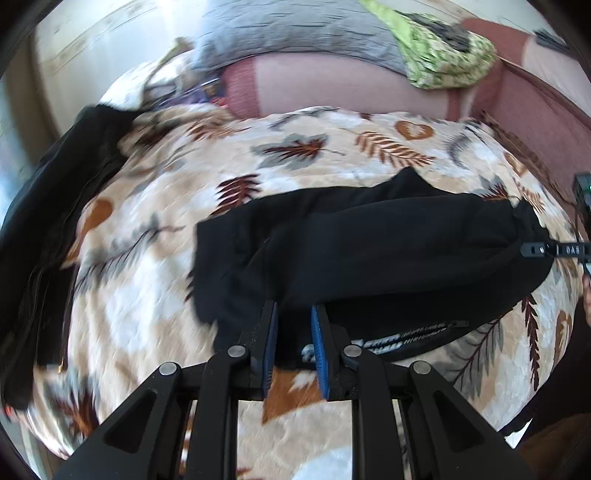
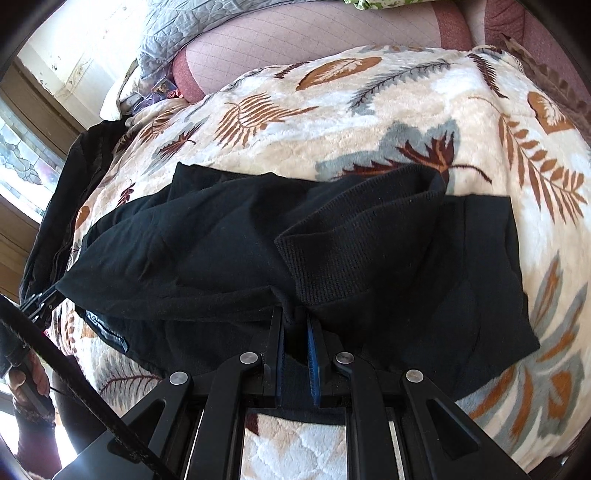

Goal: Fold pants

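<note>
Black pants (image 1: 369, 243) lie folded in a thick bundle across a leaf-patterned blanket (image 1: 288, 155). My left gripper (image 1: 293, 314) is closed on the near edge of the pants, black cloth between its blue pads. In the right wrist view the pants (image 2: 258, 251) span the frame, with a ribbed cuff (image 2: 354, 251) on top. My right gripper (image 2: 295, 317) pinches a bunched fold of the pants below the cuff. Each gripper shows in the other's view: the right gripper (image 1: 546, 249) at the pants' right end, the left gripper (image 2: 40, 301) at their left end.
A second black garment (image 1: 55, 221) lies at the blanket's left side, also in the right wrist view (image 2: 62, 192). A pink quilted cushion (image 1: 332, 85), a grey quilt (image 1: 295, 33) and a green patterned cloth (image 1: 443, 51) lie at the back. A window (image 2: 26, 162) is at the left.
</note>
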Available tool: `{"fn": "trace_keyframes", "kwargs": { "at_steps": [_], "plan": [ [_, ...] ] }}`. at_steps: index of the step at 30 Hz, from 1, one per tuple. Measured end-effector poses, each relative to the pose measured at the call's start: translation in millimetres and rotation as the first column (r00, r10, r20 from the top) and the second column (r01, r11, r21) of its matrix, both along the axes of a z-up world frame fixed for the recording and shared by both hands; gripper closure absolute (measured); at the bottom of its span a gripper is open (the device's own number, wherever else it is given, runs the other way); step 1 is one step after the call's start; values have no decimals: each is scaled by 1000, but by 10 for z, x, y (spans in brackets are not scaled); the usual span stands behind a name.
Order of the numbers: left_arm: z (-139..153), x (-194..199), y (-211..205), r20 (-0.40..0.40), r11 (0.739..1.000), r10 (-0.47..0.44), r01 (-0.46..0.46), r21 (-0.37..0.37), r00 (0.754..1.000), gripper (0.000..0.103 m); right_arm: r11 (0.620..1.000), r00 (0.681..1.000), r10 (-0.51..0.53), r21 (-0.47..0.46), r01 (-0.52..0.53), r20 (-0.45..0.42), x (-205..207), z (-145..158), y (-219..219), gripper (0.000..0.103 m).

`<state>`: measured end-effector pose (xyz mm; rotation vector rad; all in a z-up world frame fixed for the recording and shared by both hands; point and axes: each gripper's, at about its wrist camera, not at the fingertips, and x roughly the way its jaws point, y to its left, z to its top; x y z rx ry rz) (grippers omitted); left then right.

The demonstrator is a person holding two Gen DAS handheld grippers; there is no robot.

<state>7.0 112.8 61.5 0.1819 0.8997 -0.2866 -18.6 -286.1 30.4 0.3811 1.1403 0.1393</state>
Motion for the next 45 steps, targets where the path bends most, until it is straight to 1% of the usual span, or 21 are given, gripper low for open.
{"fn": "trace_keyframes", "kwargs": {
  "at_steps": [2,8,9,12,15,17,18,20,22,23,26,29,32,34,35,36,37,38,40,43,45],
  "plan": [
    [-1,-38,150,0,997,72,-72,6,997,85,1000,1000,1,-5,-1,3,-28,-17,-4,91],
    [29,-33,625,-80,969,213,-222,-109,974,84,1000,1000,2,-6,-2,18,-83,-28,0,91],
    [48,-34,662,-81,964,230,-238,-118,970,82,1000,1000,4,-8,-4,22,-102,-24,2,91],
    [125,-34,695,-72,951,261,-269,-149,963,66,1000,999,7,-15,-7,32,-176,-3,-18,91],
    [178,-25,600,-62,951,254,-261,-167,965,62,1000,999,-6,-14,7,34,-269,35,-94,84],
    [195,2,488,-58,957,234,-241,-162,970,56,1000,999,-19,-23,20,34,-351,66,-162,74],
    [196,9,421,-54,960,224,-230,-158,973,51,999,999,-28,-37,29,36,-401,86,-196,73],
    [182,24,288,-56,966,196,-203,-157,979,50,995,998,-50,-81,53,35,-486,115,-268,62],
    [151,34,168,-66,972,167,-176,-156,984,50,986,995,-104,-131,105,10,-592,116,-395,58],
    [134,34,96,-69,975,152,-161,-152,986,50,982,991,-132,-137,131,-1,-646,118,-470,52],
    [87,43,-92,-78,982,115,-125,-141,990,50,962,972,-235,-142,235,16,-777,193,-723,52],
    [49,61,-251,-95,985,101,-113,-127,990,50,939,940,-332,-73,337,80,-751,315,-1019,51],
    [60,30,-355,-100,984,102,-114,-133,990,50,931,927,-362,-10,364,99,-584,340,-1128,51],
    [61,14,-400,-109,983,95,-110,-144,990,46,946,940,-318,-32,324,122,-396,330,-1046,51],
    [53,11,-423,-116,983,93,-109,-146,989,45,952,949,-295,-50,302,114,-305,294,-987,54],
    [44,17,-444,-122,983,94,-112,-148,988,44,961,961,-261,-67,268,92,-209,222,-928,65],
    [33,28,-453,-129,982,98,-117,-150,987,44,971,972,-226,-68,231,70,-146,158,-868,98],
    [19,47,-463,-141,980,102,-125,-158,985,44,976,980,-192,-94,196,50,-87,130,-803,97],
    [-10,85,-496,-165,975,95,-125,-182,982,44,969,974,-192,-137,207,117,-137,244,-788,97],
    [-99,139,-620,-182,977,75,-109,-185,980,44,930,938,-291,-177,323,187,-327,458,-965,97],
    [-193,186,-718,-196,981,69,-102,-167,978,44,905,918,-352,-186,383,180,-403,445,-1099,97]
  ]
}}
